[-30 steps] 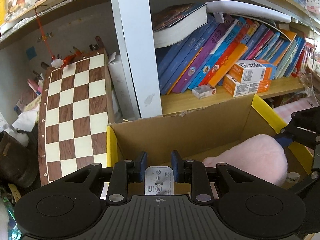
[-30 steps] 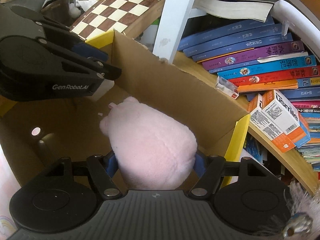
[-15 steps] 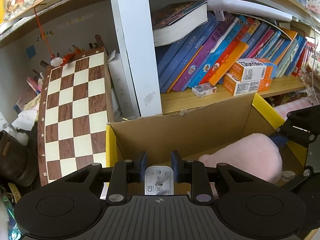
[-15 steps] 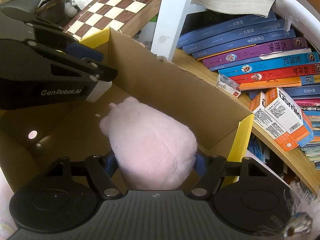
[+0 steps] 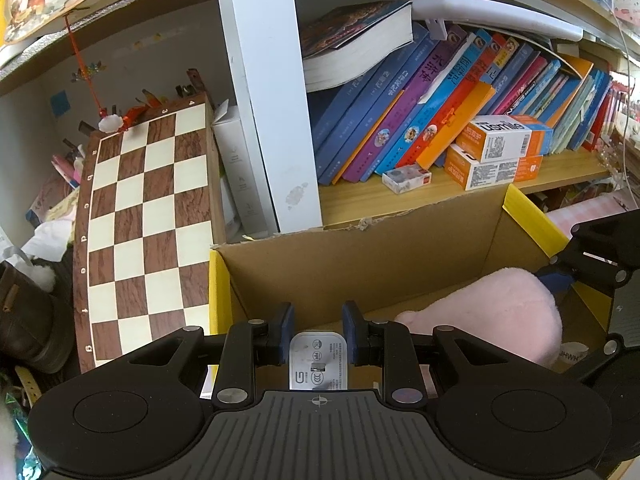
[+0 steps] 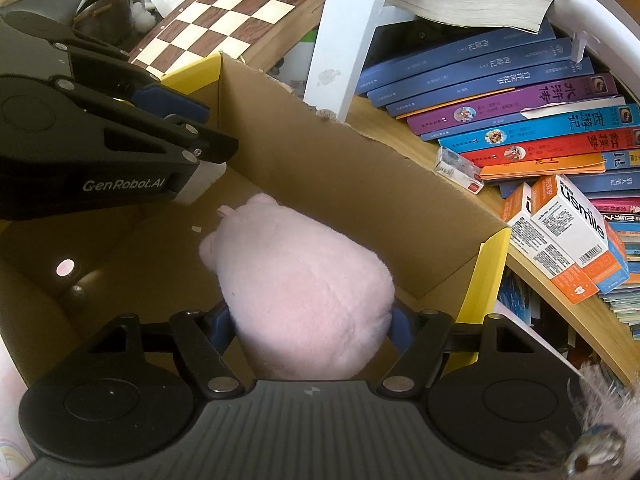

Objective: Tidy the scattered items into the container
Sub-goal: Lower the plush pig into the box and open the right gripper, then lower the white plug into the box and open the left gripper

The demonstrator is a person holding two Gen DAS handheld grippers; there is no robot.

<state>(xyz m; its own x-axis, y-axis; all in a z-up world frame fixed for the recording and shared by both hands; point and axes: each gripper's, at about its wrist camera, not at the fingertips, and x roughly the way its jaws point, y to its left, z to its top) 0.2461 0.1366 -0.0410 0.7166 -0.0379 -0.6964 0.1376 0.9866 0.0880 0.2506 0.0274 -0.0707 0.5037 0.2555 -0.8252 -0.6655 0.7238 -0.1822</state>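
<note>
A cardboard box with yellow flap edges stands open below a bookshelf; it also shows in the right wrist view. My left gripper is shut on a white charger block and holds it over the box's left part. My right gripper is shut on a pink plush toy, held inside the box on the right. The plush also shows in the left wrist view. The left gripper and the charger's white corner show in the right wrist view.
A chessboard leans at the box's left. Behind the box a shelf holds leaning books, orange and white boxes and a small white box. A white upright post divides the shelf. A brown bag sits far left.
Both grippers have sunk slightly toward the box with their loads. The plush sits a little lower inside the box. Both grips are unchanged.
</note>
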